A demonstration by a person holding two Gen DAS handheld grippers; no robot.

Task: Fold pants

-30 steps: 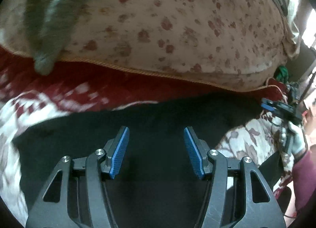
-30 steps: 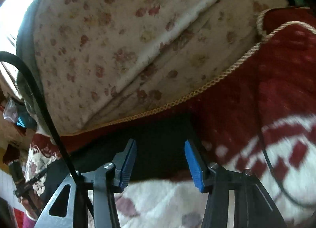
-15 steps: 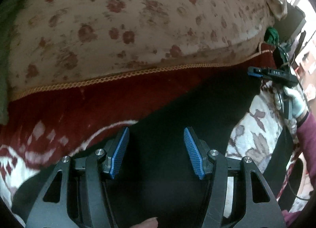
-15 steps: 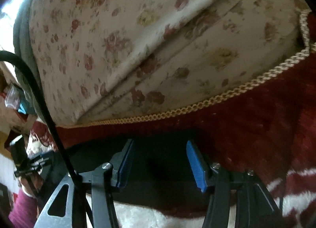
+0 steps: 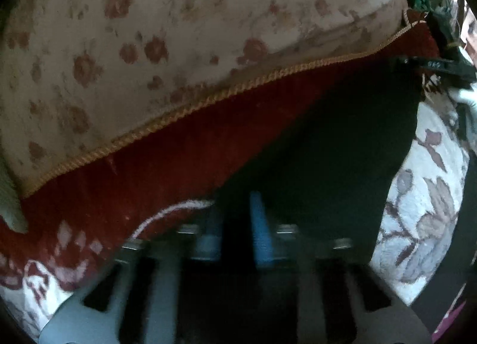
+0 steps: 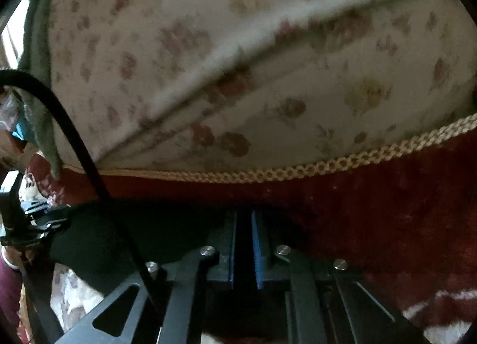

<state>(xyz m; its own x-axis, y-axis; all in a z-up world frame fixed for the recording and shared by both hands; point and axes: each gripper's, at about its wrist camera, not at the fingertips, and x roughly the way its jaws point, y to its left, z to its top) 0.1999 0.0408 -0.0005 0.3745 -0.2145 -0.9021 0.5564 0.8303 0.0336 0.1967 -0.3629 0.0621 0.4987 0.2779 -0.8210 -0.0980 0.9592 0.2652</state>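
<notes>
Both grippers pinched on the far edge of the black pants, ready to fold.

Left wrist view: the left gripper (image 5: pixel 237 224) is blurred, its blue pads drawn close with dark cloth between them, apparently nipping the pants (image 5: pixel 342 141), which spread from 6 o'clock toward 2 o'clock over the red blanket (image 5: pixel 179 165); the floral cushion (image 5: pixel 179 30) fills 12 o'clock, and the other gripper shows small at 2 o'clock. Right wrist view: the right gripper (image 6: pixel 244 251) has its pads nearly together on a thin dark fold at 6 o'clock, with the pants (image 6: pixel 134 230) running off toward 9 o'clock and a black cable (image 6: pixel 74 135) crossing at 9 o'clock. The cloth looks light, limp and a little clingy; holding it at the two corners of one edge should keep it taut and stop sagging.
</notes>
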